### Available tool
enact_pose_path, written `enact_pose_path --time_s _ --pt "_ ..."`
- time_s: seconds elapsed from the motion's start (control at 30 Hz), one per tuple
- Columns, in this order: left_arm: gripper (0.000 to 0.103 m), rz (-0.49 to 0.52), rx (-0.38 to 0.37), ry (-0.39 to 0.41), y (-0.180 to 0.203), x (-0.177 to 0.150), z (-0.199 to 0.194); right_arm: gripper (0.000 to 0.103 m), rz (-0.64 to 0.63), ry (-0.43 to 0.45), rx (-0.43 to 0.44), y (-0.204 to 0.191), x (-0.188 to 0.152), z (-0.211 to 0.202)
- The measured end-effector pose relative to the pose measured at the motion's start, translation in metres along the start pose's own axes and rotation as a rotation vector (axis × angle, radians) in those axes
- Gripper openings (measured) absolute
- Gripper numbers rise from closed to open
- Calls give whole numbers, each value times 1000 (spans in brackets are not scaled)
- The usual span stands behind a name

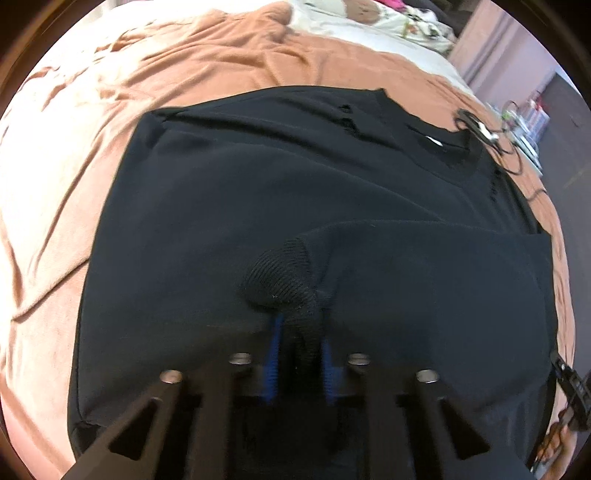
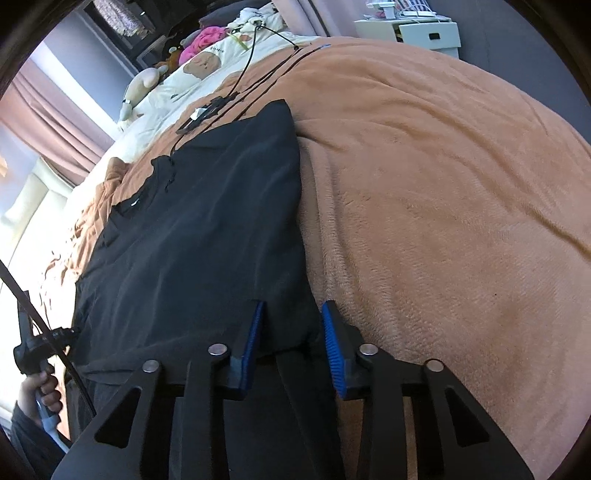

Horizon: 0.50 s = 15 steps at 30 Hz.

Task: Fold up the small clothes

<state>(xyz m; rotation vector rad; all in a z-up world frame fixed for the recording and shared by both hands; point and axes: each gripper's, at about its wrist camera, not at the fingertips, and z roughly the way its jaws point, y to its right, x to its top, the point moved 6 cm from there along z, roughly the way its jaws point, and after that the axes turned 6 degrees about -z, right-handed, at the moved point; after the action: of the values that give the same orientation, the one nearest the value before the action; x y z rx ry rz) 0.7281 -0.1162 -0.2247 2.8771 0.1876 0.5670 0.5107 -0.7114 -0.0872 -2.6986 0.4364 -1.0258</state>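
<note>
A black shirt [image 1: 258, 192] lay spread on a rust-brown blanket [image 1: 74, 184] covering a bed, its collar toward 1 o'clock in the left wrist view and one sleeve folded in across the body. The left gripper [image 1: 300, 332] had its blue pads clamped on the ribbed cuff [image 1: 280, 277] of that sleeve, the knit bunched up between them at 6 o'clock. In the right wrist view the right gripper [image 2: 293, 332] straddled the shirt's near corner at 6 o'clock, cloth lying between its pads [image 2: 255, 332]; the pads stood apart and did not appear to press on the fabric. The shirt looked light, soft and limp, likely to sag and crease wherever it was unsupported, so it would best be taken by hems, cuffs and corners, where the doubled cloth gives the pads something to bite. The plush blanket seemed to offer some drag, which should keep the lower layers from sliding during a fold, though its own wrinkles at 10 o'clock in the left view could show through. A black cable [image 2: 255, 48] with a small clip ran across the blanket just beyond the collar. Farther back sat a cream bear-print duvet [image 2: 207, 62], soft toys, mauve curtains [image 2: 55, 122] and a white bedside cabinet [image 2: 424, 33]. A person's hand [image 2: 40, 395] held the other gripper's handle at 8 o'clock in the right view.
</note>
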Motion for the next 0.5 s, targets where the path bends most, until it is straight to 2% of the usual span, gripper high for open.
enact_pose_path --time_s 0.1,0.27,0.5 --pt "13 68 45 25 8 0 -6 22 -19 1 -16 -5 -1 0" --pt "12 11 56 52 -2 9 -16 22 -27 -2 -25 -5 -1 0" --pt "13 2 70 11 -5 5 -7 22 -12 -15 -12 -2 0 2"
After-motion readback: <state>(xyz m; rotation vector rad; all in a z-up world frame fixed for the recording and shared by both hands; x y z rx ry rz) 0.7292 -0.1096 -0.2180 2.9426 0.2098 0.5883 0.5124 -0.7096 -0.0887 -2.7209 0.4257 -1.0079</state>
